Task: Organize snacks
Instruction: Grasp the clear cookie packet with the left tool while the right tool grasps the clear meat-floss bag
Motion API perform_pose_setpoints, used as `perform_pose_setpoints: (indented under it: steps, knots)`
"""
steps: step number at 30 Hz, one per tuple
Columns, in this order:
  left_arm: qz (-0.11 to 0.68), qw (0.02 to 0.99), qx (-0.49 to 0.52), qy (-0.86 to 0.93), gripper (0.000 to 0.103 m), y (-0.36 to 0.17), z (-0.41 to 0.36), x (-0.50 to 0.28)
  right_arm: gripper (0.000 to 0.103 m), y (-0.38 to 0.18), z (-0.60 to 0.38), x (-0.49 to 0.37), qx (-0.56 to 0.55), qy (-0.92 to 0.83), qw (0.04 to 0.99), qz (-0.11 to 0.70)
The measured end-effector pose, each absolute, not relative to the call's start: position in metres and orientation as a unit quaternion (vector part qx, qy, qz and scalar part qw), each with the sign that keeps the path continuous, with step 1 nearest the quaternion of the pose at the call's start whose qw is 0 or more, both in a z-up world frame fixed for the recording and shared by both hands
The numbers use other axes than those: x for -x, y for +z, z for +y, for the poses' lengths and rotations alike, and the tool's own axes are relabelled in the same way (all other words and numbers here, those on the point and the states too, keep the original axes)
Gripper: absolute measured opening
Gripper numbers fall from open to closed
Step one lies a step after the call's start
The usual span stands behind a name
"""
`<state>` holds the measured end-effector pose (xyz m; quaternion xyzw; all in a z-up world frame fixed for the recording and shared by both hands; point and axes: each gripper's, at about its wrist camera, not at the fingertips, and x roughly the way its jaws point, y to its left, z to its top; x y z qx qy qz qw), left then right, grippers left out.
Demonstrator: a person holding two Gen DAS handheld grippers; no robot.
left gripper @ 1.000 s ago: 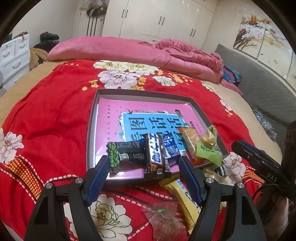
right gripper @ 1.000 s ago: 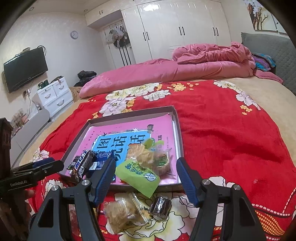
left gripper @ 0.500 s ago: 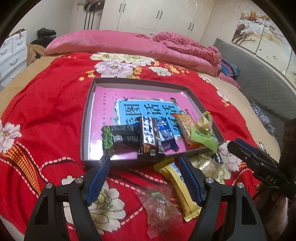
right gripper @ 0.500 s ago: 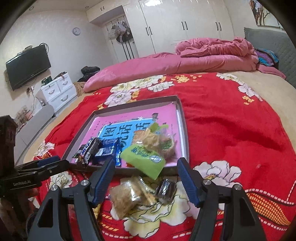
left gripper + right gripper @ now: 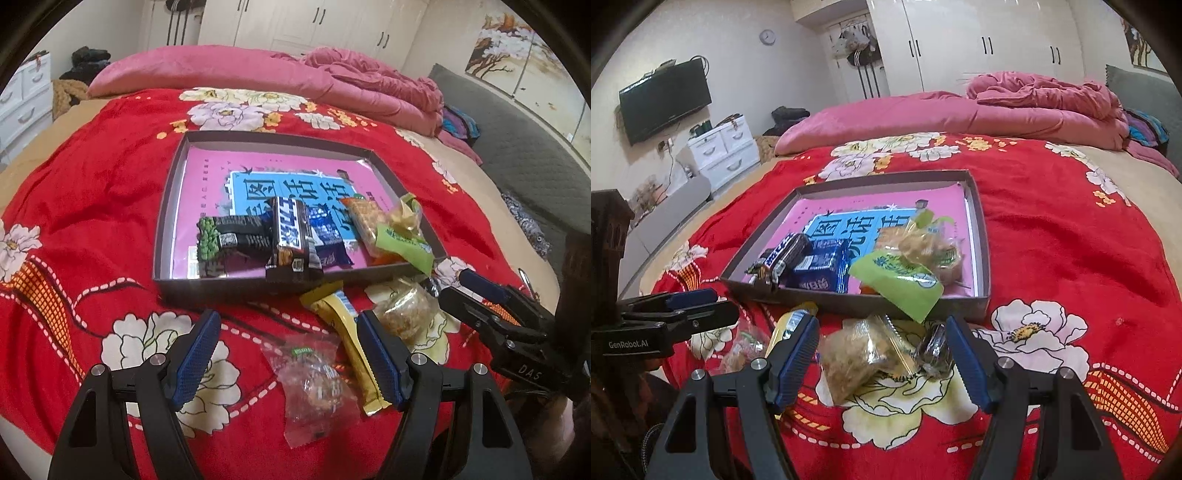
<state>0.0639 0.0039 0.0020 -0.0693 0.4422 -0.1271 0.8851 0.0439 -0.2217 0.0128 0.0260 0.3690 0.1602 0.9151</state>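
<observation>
On the red bedspread (image 5: 92,206) near me, both my grippers have dropped closer than a second ago, the left gripper (image 5: 288,350) wide open and empty over a clear snack bag (image 5: 314,380), the right gripper (image 5: 882,350) open, empty, straddling a tan snack bag (image 5: 860,354) before the tray (image 5: 982,236).

Home bedroom: bed (image 5: 1052,236), white wardrobes (image 5: 979,44), wall TV (image 5: 665,99).
</observation>
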Motion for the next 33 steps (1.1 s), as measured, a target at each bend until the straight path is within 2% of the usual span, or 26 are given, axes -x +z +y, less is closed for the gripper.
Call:
perform_pose_setpoints:
  steps: [33]
  knots:
    - [0.51, 0.852, 0.033, -0.111, 0.077, -0.035, -0.012, -0.053, 0.07, -0.025, -0.177, -0.05, 0.091, 0.216, 0.878, 0.417]
